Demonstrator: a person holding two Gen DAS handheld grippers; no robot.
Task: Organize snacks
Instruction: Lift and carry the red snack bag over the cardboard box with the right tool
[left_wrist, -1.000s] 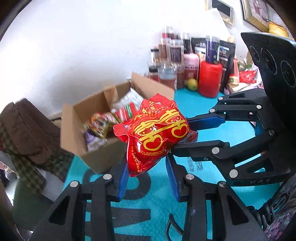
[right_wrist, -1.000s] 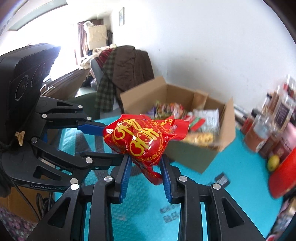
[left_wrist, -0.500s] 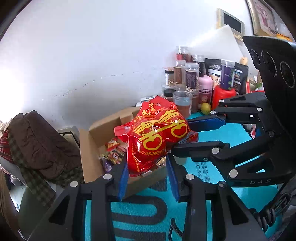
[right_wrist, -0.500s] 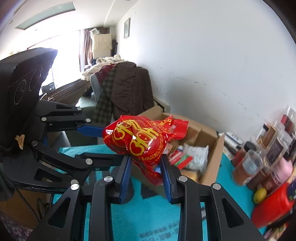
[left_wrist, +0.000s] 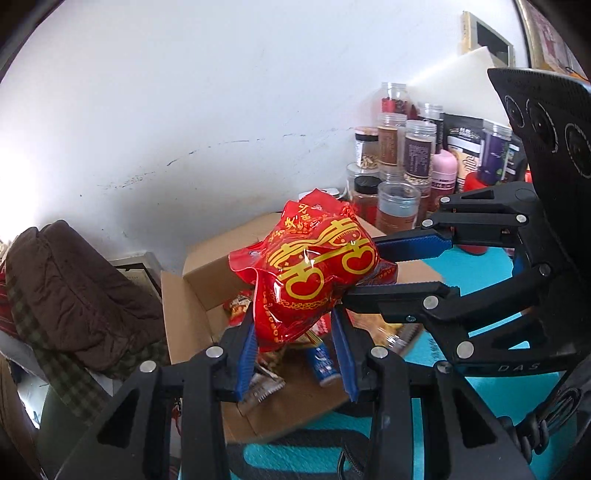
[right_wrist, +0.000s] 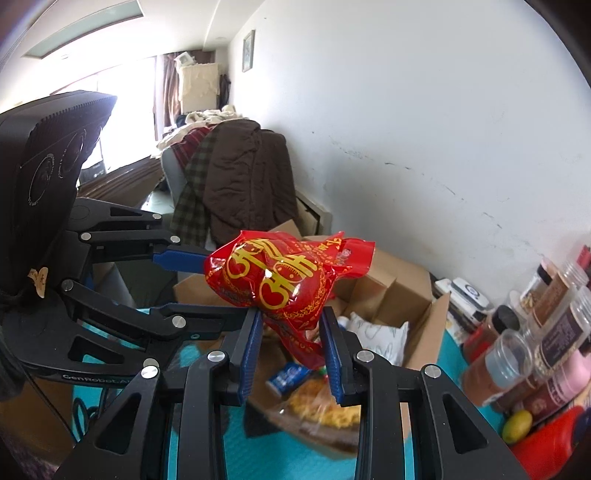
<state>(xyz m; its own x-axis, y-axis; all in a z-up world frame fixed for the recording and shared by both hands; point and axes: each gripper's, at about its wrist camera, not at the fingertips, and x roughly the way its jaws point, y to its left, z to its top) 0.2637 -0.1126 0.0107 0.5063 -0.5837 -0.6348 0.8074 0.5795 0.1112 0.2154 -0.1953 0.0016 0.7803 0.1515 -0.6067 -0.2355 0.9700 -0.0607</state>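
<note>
A red snack bag (left_wrist: 310, 273) with yellow characters is held in the air by both grippers. My left gripper (left_wrist: 295, 332) is shut on its lower end. My right gripper (right_wrist: 291, 332) is shut on the same red snack bag (right_wrist: 280, 280) from the other side. The right gripper's fingers (left_wrist: 410, 247) come in from the right in the left wrist view. The bag hangs above an open cardboard box (left_wrist: 184, 306) that holds several snack packets (right_wrist: 373, 336). The box (right_wrist: 413, 291) stands on a teal mat (left_wrist: 480, 273).
Several jars and bottles (left_wrist: 399, 166) stand against the white wall to the right of the box. A red container (right_wrist: 546, 446) and a lime (right_wrist: 519, 424) sit at the right. A brown coat over a chair (right_wrist: 240, 177) is left of the box.
Both grippers have carried the red bag from in front of the box to above its open top. The box now lies directly below the bag.
</note>
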